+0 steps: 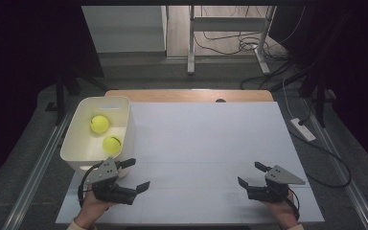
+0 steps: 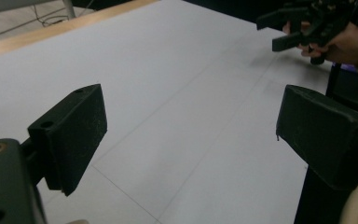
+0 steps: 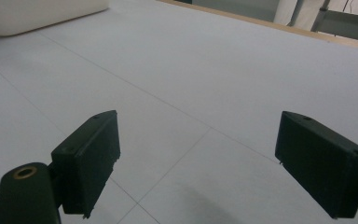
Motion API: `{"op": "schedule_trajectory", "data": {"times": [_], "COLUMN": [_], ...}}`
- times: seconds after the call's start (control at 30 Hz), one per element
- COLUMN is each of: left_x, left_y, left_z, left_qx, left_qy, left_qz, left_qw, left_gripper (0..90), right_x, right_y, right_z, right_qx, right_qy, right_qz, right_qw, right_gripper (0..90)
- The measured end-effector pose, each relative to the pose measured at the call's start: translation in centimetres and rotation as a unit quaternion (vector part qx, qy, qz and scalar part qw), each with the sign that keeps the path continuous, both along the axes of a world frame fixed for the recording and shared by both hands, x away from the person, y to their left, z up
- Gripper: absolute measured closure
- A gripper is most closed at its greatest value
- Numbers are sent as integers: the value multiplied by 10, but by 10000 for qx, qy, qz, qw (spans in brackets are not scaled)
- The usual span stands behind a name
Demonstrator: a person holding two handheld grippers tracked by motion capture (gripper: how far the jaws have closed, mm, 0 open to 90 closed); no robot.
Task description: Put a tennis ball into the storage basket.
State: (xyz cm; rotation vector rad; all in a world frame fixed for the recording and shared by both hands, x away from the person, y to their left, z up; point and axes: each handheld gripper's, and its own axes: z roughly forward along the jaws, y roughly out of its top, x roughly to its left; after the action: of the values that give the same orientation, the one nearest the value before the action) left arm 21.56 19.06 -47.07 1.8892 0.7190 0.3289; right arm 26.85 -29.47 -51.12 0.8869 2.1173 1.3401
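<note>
Two yellow tennis balls lie in a white bin at the table's left. My left gripper hovers just right of the bin's near corner, jaws open and empty; in the left gripper view my left gripper has only white table between its jaws. My right gripper is low over the table's near right, open and empty. In the right gripper view my right gripper spans bare table, and the bin shows at top left. The right gripper also appears far off in the left gripper view.
A white sheet covers the table, with a wooden edge along the far side. Beyond the table stand a white cabinet and a metal frame with cables on the floor.
</note>
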Motion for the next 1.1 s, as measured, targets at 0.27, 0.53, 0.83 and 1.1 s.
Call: {"op": "schedule_trajectory", "data": {"times": [0.27, 0.53, 0.83, 1.1], "left_x": [2, 4, 6, 9], "left_y": [-2, 1, 3, 0], "left_z": [-25, -40, -49, -50], "left_qx": [188, 254, 318, 348], "left_qy": [270, 396, 482, 434], "left_qz": [89, 221, 291, 345], "left_qw": [9994, 9986, 9979, 9979], "left_gripper": [81, 80, 80, 80], "right_x": [0, 0, 0, -1], "right_y": [0, 0, 1, 1], "right_z": [0, 0, -1, -1], "right_qx": [-11, -1, -21, -33], "right_qy": [11, 19, 40, 43], "right_qz": [8, 20, 30, 66], "right_qw": [10000, 10000, 10000, 10000], "right_gripper": [140, 140, 140, 140]}}
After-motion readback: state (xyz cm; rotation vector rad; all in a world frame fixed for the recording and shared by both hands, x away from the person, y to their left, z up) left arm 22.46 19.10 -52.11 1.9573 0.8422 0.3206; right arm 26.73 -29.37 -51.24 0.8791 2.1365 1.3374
